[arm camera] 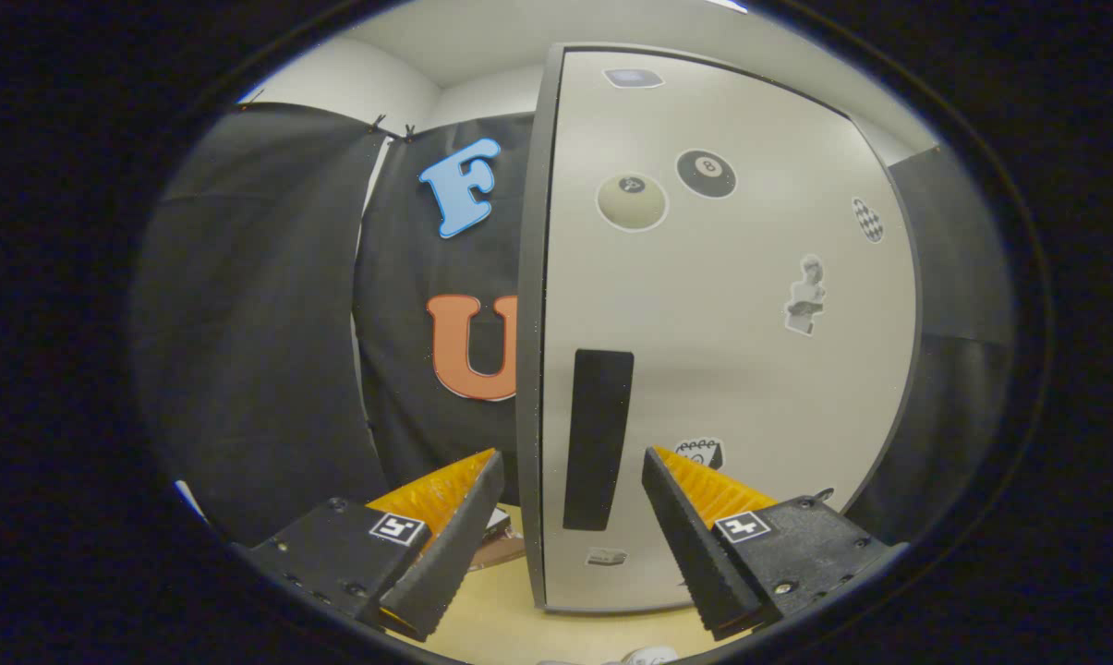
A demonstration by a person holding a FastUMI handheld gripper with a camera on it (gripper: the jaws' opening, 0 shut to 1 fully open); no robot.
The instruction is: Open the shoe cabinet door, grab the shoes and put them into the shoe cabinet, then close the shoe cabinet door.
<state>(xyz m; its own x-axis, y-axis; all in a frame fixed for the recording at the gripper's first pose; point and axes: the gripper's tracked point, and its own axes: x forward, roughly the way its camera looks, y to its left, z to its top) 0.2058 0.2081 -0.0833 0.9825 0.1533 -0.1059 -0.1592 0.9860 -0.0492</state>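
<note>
So in the gripper view the gripper [573, 471] sits right in front of the shoe cabinet door [731, 351], jaws wide apart and holding nothing. The door's dark vertical handle [598, 439] shows in the gap between the two jaws, just ahead of them, and I can't tell if either one touches it. The door's left edge also falls between the jaws, closer to the left one. The door is pale grey with a dark rim and has a bunch of stickers on it, including two billiard ball stickers [667, 189] up top. The cabinet stands on a light wooden surface [510, 614]. Something small sits on that surface behind the left jaw, too hidden to name.
</note>
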